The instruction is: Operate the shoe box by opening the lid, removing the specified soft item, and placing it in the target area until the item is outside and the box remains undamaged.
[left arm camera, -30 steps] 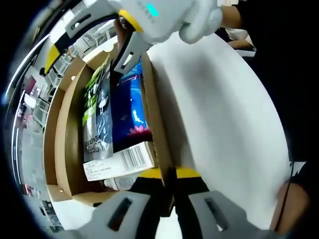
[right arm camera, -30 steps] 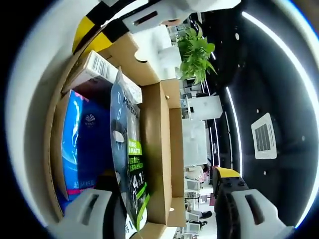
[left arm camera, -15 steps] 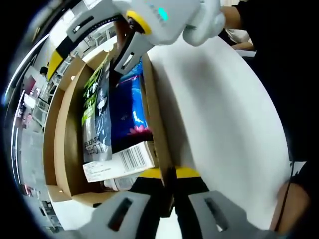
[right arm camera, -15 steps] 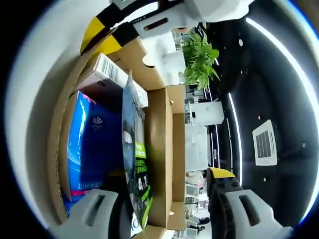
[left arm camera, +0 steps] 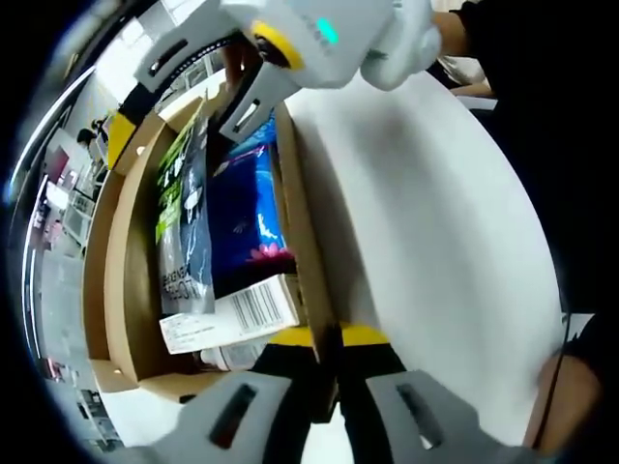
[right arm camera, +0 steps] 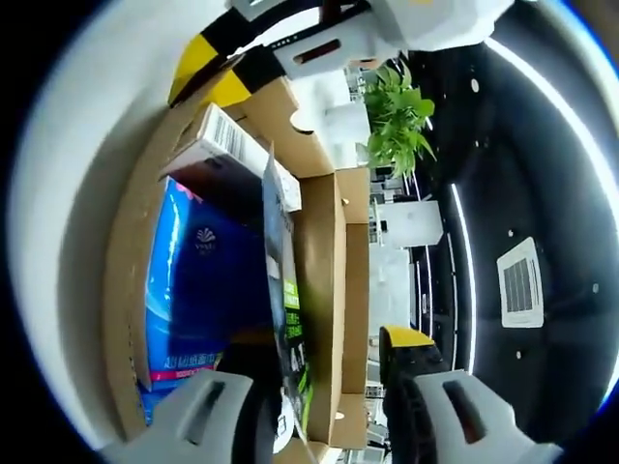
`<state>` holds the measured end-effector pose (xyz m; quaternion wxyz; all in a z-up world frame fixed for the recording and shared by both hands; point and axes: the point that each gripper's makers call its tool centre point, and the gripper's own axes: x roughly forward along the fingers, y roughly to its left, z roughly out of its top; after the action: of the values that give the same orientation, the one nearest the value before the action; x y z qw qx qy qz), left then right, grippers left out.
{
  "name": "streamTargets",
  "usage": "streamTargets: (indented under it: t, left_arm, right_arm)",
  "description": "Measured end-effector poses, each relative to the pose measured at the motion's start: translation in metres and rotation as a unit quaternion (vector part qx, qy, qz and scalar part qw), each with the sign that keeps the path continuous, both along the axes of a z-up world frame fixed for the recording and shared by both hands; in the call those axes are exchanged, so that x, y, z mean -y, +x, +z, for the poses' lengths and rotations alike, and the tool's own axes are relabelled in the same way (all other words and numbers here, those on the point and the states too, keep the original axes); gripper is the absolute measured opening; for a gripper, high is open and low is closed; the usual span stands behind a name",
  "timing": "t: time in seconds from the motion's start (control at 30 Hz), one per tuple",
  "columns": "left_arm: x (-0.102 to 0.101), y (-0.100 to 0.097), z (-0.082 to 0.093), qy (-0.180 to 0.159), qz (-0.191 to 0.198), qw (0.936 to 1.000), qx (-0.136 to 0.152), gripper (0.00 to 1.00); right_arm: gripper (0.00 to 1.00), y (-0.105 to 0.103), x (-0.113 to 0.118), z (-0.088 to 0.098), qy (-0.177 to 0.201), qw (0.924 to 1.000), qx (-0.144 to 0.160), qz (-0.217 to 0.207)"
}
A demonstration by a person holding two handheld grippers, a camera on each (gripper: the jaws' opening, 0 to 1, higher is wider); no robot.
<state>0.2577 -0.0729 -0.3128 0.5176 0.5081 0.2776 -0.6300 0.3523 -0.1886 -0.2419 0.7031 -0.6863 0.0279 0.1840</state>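
- The shoe box (left arm camera: 116,280) is brown cardboard, open, and stands on a white worktop (left arm camera: 426,242); its lid cannot be picked out for certain in either view.
- The left gripper (left arm camera: 324,387) is clenched on the box's near wall: both yellow-and-black jaws press together on the cardboard edge, which runs up between them.
- The right gripper (right arm camera: 324,387) grasps the dark pouch (right arm camera: 288,338) with green lettering. In the right gripper view the pouch stands almost edge-on between the jaws, so its face is hard to read.
- In the left gripper view the same pouch (left arm camera: 182,222) is tilted up at the far end of the box, its lower part inside the box; the right gripper (left arm camera: 232,87) reaches in from above, and one of its jaws hides the pouch's top edge.
- A blue packet (left arm camera: 242,217) lies flat in the box beside the pouch, its far end covered by the gripper.
- A white carton (left arm camera: 232,314) with a barcode sits at the box's near end, partly under the pouch; its text is too small to read.
- A potted plant (right arm camera: 398,106) shows beyond the box.
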Motion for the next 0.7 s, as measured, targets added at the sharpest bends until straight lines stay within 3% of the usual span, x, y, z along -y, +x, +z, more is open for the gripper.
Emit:
streamTargets:
  t: [0.17,0.33,0.7]
  left_arm:
    - [0.000,0.000,-0.001,0.001,-0.001,1.0000,-0.001,0.05]
    - [0.000,0.000,-0.001,0.003,0.000,1.0000,-0.002,0.05]
    - [0.000,0.000,-0.003,0.007,0.000,1.0000,-0.002,0.05]
  right_arm:
    - [0.33,0.000,-0.001,-0.002,-0.001,1.0000,-0.007,0.002]
    - [0.23,-0.002,-0.002,-0.010,-0.014,0.9993,-0.033,0.008]
    - [0.13,-0.003,-0.002,-0.016,-0.014,0.9987,-0.048,0.009]
